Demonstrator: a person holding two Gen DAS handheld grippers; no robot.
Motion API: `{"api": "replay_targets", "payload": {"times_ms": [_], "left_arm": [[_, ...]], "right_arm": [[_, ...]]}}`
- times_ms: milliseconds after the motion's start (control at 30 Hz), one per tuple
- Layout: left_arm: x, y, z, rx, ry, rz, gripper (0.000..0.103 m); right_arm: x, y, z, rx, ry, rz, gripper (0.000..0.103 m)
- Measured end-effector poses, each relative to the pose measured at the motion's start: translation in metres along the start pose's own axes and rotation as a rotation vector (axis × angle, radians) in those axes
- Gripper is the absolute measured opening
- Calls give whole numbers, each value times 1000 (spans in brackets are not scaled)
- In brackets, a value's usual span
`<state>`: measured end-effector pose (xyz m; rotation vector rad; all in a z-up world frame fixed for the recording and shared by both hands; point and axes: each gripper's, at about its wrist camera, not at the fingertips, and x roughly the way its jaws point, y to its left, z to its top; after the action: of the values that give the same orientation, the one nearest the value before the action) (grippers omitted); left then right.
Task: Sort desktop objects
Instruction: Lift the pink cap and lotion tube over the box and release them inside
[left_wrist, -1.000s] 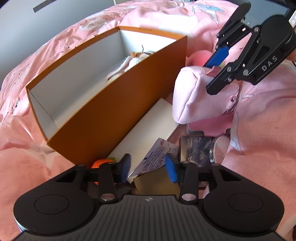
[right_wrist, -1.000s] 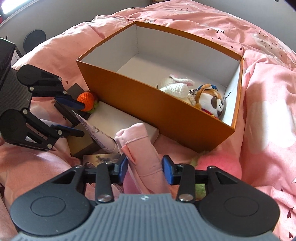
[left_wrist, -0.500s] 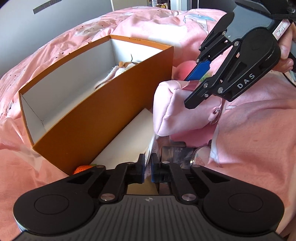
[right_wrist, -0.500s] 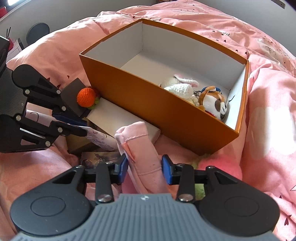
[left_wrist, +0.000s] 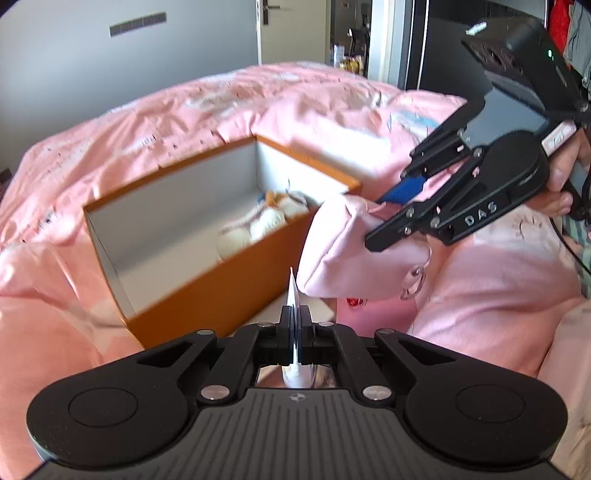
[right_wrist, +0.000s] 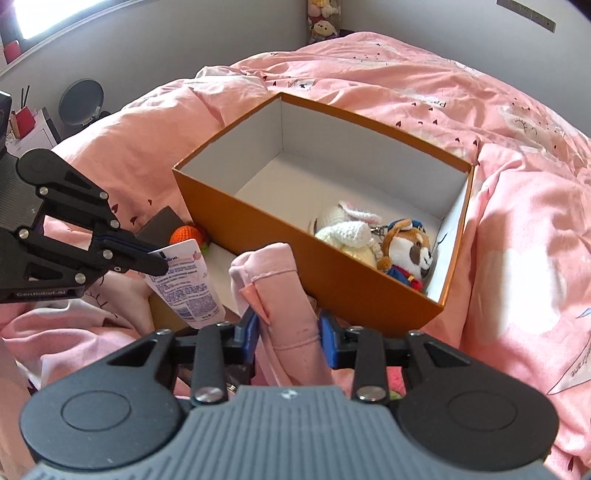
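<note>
My left gripper (left_wrist: 294, 314) is shut on the flat end of a white printed tube (right_wrist: 184, 284), which hangs lifted beside the orange box (right_wrist: 258, 240). In the right wrist view the left gripper (right_wrist: 157, 264) comes in from the left. My right gripper (right_wrist: 289, 325) holds a pink fabric pouch (right_wrist: 284, 280) between its blue pads, its jaws closing on it. Seen from the left wrist, the right gripper (left_wrist: 388, 216) carries the pouch (left_wrist: 351, 258) raised next to the box (left_wrist: 207, 295). A white crochet rabbit (right_wrist: 347, 236) and a dog plush (right_wrist: 406, 251) lie inside the box.
An orange crochet ball (right_wrist: 186, 236), a dark block (right_wrist: 162, 225) and a flat white box (right_wrist: 221, 264) lie against the orange box's near wall. Rumpled pink bedding (right_wrist: 517, 221) surrounds everything. A person's hand (left_wrist: 561, 177) grips the right gripper's handle.
The left jaws went from open to shut on the white tube and lifted it. The right gripper rose with the pink pouch off the items below.
</note>
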<state>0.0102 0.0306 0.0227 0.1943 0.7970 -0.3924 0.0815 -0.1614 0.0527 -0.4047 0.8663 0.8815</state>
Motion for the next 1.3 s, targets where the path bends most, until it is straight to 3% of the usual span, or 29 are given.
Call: {"api": "replay_targets", "payload": {"times_ms": [233, 500, 667, 833, 1133, 1300], "left_arm": [[-37, 11, 37, -17, -126, 42, 1], [-52, 35, 81, -31, -251, 158, 1], [-39, 58, 97, -93, -274, 197, 1], [-9, 77, 101, -133, -244, 198, 1], [49, 115, 99, -254, -172, 184, 1], [72, 135, 97, -334, -150, 175, 1]], "right_arm": [[-31, -3, 29, -15, -108, 0, 37], [-42, -11, 68, -11, -221, -40, 37], [-28, -28, 88, 34, -254, -51, 37], [-4, -43, 102, 17, -254, -83, 37], [66, -55, 108, -238, -234, -194, 36], [109, -46, 102, -522, -200, -337, 36]]}}
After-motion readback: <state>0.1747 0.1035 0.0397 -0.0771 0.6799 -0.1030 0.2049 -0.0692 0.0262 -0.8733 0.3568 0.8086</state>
